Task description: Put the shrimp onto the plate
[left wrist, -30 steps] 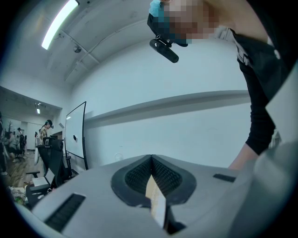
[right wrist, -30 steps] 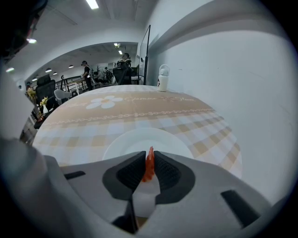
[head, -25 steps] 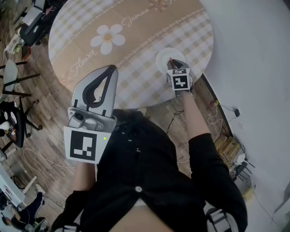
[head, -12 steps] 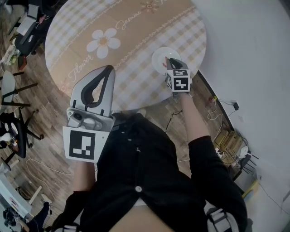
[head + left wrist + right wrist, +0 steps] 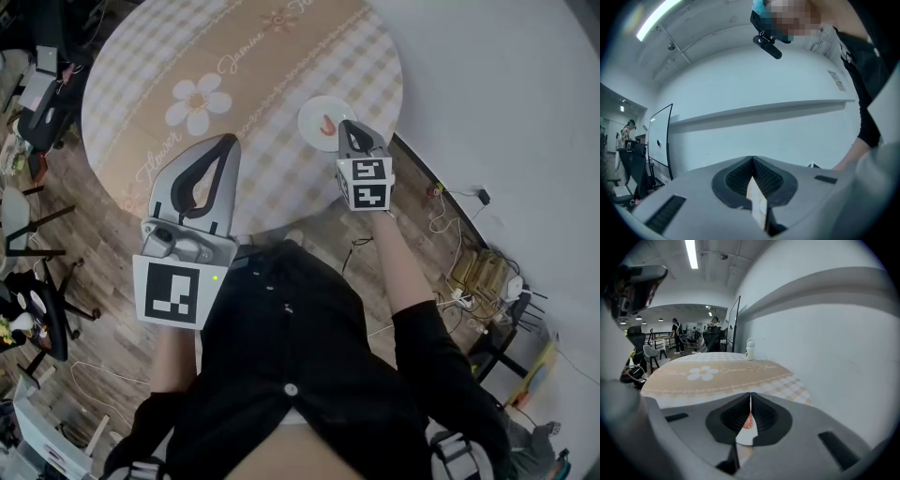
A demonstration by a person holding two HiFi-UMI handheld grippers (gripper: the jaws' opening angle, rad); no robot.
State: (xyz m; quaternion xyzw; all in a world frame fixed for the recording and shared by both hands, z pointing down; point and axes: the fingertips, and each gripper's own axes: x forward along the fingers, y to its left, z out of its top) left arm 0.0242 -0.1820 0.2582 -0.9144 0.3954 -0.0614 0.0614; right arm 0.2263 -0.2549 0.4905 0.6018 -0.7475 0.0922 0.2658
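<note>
Already the right hand-held gripper (image 5: 750, 399) has its jaws pressed together with nothing between them. The orange shrimp (image 5: 325, 123) lies just beyond the tips, on the white plate (image 5: 307, 109) near the edge of the round desk (image 5: 234, 84). I judge the placing is done. To finish well, this gripper should rise straight up and back, not sideways, so the tips do not push the plate. The left hand-held gripper (image 5: 752, 164) is also closed and empty, well apart from the plate.
</note>
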